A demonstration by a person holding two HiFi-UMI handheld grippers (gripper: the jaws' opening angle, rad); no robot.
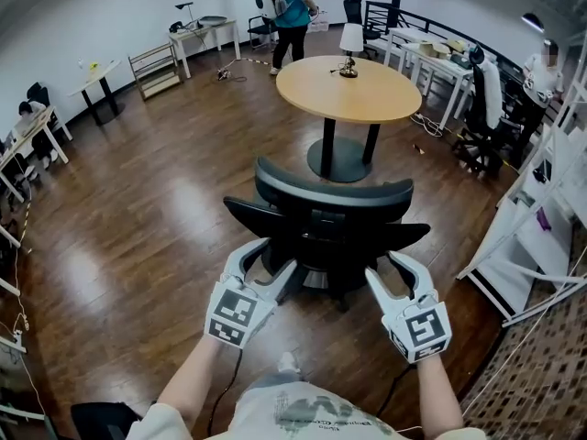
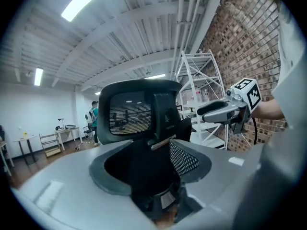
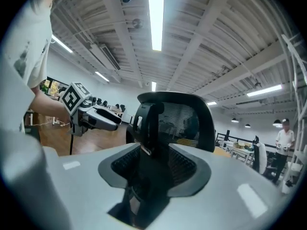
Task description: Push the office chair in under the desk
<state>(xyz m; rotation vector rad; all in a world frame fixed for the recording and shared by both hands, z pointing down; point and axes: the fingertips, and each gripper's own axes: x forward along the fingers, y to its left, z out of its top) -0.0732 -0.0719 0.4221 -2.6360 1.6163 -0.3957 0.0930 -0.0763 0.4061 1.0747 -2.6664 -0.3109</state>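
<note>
In the head view the office chair [image 1: 330, 214] stands with its back to the person, just short of the round counter [image 1: 348, 90], seat not under it. The left gripper [image 1: 264, 262] and right gripper [image 1: 387, 266] flank the chair's back, fingers spread, gripping nothing. Only the gripper views show its mesh headrest [image 2: 129, 113].

Open office-like workspace: wood floor [image 1: 156, 200], round table [image 1: 367, 94], side desks [image 1: 431, 62], white shelving [image 1: 541, 236], brick wall [image 2: 244, 47]
</note>
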